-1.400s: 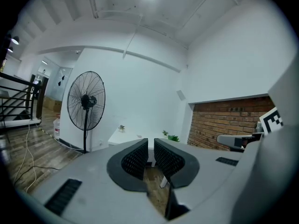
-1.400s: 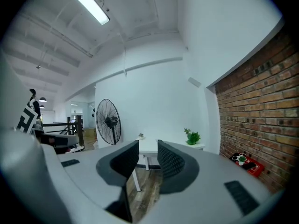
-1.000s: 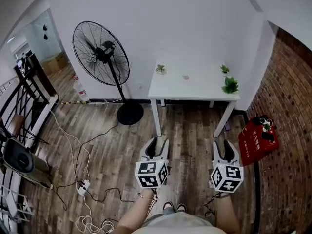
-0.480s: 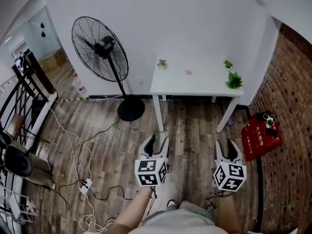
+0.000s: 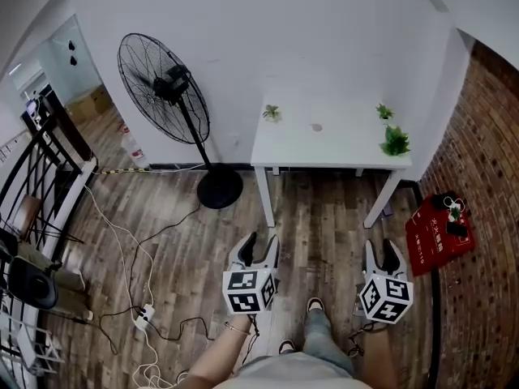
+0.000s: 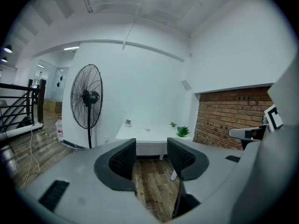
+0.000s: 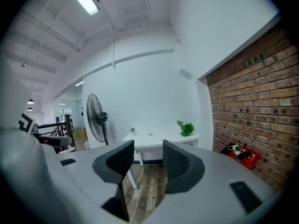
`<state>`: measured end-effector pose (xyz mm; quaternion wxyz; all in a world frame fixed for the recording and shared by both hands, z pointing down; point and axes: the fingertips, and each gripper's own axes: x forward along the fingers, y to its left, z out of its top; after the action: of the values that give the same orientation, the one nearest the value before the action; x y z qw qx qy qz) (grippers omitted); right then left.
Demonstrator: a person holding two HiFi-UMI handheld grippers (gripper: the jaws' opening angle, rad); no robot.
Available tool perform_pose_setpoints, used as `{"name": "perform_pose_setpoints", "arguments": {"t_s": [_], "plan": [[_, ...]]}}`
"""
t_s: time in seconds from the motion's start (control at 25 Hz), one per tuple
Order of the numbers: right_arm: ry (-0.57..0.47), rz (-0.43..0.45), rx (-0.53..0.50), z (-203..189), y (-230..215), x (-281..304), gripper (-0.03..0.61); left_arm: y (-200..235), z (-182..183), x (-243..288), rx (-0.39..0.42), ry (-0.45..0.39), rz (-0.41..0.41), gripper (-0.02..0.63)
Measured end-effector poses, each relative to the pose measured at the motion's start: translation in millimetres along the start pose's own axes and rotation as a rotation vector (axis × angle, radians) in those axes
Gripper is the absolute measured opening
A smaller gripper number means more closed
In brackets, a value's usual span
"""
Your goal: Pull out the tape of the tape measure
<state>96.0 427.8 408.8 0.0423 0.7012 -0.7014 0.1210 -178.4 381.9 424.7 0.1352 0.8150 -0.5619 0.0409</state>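
**A:** The left gripper (image 5: 260, 243) has its jaws spread wide. They have just been opening, and nothing sits between the pads, only wooden floor (image 5: 324, 217) beyond them.

**B:** And the right gripper (image 5: 381, 250)?

**A:** Its jaws are also apart and it is empty. Both grippers are held low in front of the person, well short of the white table (image 5: 340, 148).

**B:** So where is the tape measure?

**A:** I can't identify it for certain. A small pinkish object (image 5: 316, 126) lies alone near the middle of the tabletop, between the potted plants (image 5: 396, 141). It is too small to name, but I judge it the likeliest candidate.

**B:** Which step are we at, then?

**A:** The approach, I'd say. Nothing is grasped and no tape is drawn out.

**B:** What does the next move call for?

**A:** Probably closing the gap to the table and bringing both grippers over that object. After that, one gripper would have to pin the case while the other pinches the tape's end hook, which is a small target for broad pads.
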Motion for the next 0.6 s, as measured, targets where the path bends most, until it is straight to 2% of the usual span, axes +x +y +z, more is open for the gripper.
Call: {"name": "perform_pose_setpoints", "arguments": {"t_s": [0.36, 0.6], "plan": [[0.014, -0.002, 0.036, 12.2, -38.4, 97.9, 0.189, 18.9, 20.0, 86.6, 0.002, 0.017, 0.061, 0.199], [0.032, 0.037, 0.01, 36.9, -58.0, 162.3, 0.189, 24.2, 36.5, 144.5, -0.026, 0.012, 0.11, 0.199]]}}
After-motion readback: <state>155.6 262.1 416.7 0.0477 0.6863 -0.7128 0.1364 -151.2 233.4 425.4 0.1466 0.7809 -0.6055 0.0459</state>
